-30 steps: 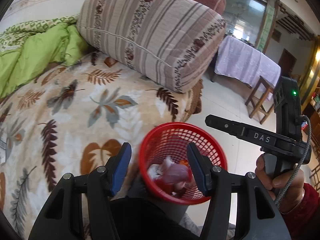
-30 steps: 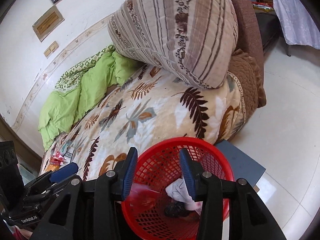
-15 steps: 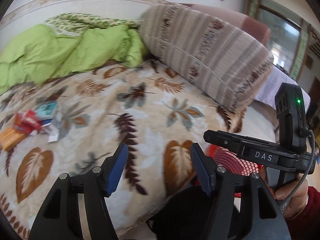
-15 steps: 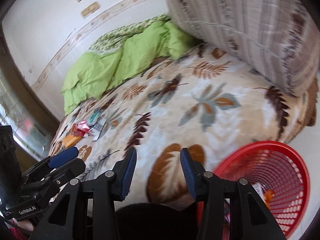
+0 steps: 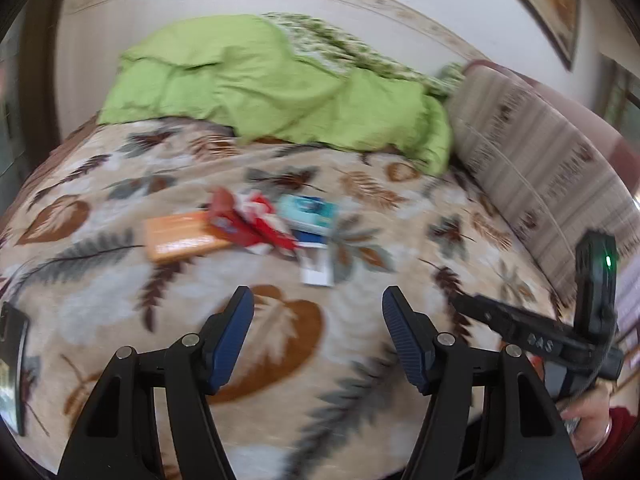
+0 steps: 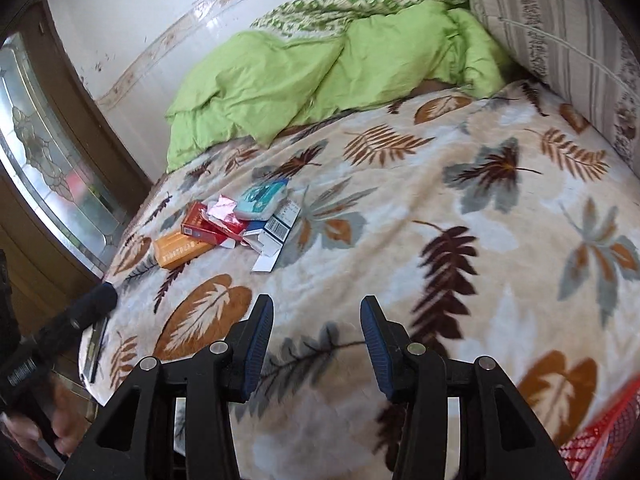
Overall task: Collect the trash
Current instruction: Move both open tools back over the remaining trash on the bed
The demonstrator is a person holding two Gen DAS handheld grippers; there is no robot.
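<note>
Left hand-held gripper [image 5: 316, 336]: jaws opening, nothing between them. Right hand-held gripper [image 6: 316, 338]: jaws apart, empty. Trash pile, an orange flat carton [image 6: 182, 251], red torn packs [image 6: 208, 226] and a teal packet [image 6: 260, 200], lies on the leaf-print bed blanket [image 6: 460, 220], blurred in the left view. Red mesh basket [image 6: 604, 444] is cut off at the frame edge.

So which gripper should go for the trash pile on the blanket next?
Left, probably. The trash pile lies straight ahead of the left gripper, whose empty jaws are opening; from the right gripper it sits off to the left.
</note>
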